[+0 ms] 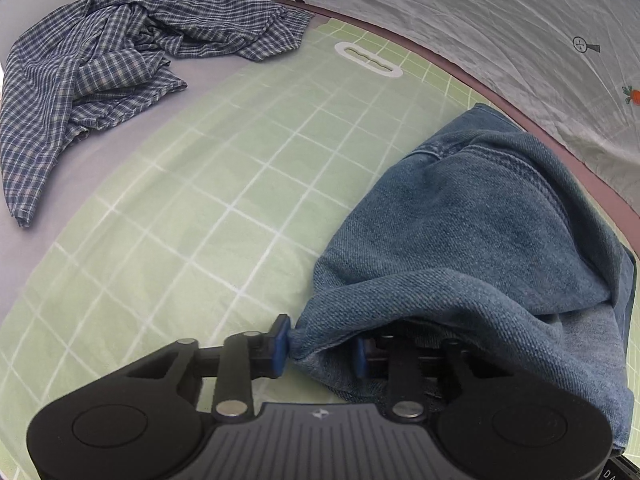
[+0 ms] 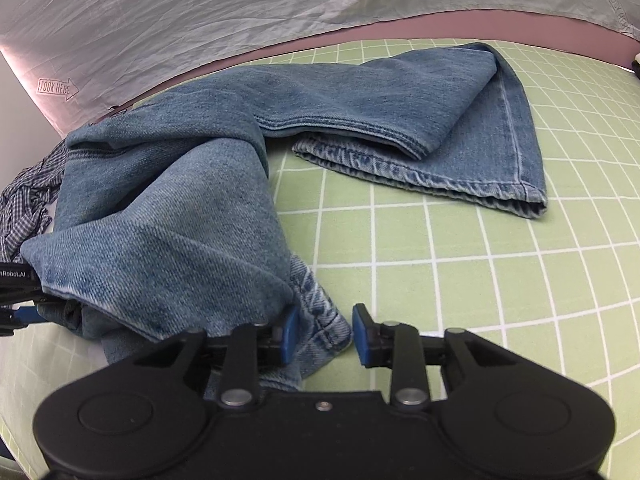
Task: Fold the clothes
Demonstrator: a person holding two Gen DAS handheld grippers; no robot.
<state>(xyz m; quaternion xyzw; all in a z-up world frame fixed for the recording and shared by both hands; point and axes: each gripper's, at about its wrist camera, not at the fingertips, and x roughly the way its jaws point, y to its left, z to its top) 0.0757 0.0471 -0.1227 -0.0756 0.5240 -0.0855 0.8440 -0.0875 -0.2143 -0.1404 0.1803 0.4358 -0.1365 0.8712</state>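
Note:
Blue jeans [image 2: 168,208] lie crumpled on a green grid mat [image 2: 480,264], with one leg folded over itself toward the far right. My right gripper [image 2: 325,335] sits low over the near hem, and the thick denim edge fills the gap between its blue pads. In the left wrist view the jeans [image 1: 500,220] rise in a bunched heap. My left gripper [image 1: 321,350] is shut on a gathered fold of them, and cloth drapes over its right finger. A blue plaid shirt [image 1: 100,64] lies rumpled at the far left.
A white printed sheet [image 1: 500,20] hangs behind the mat beyond a pink strip [image 2: 440,24]. The mat [image 1: 192,208] has a white handle cutout [image 1: 368,60] near its far edge. The plaid shirt [image 2: 28,192] shows behind the jeans at the left.

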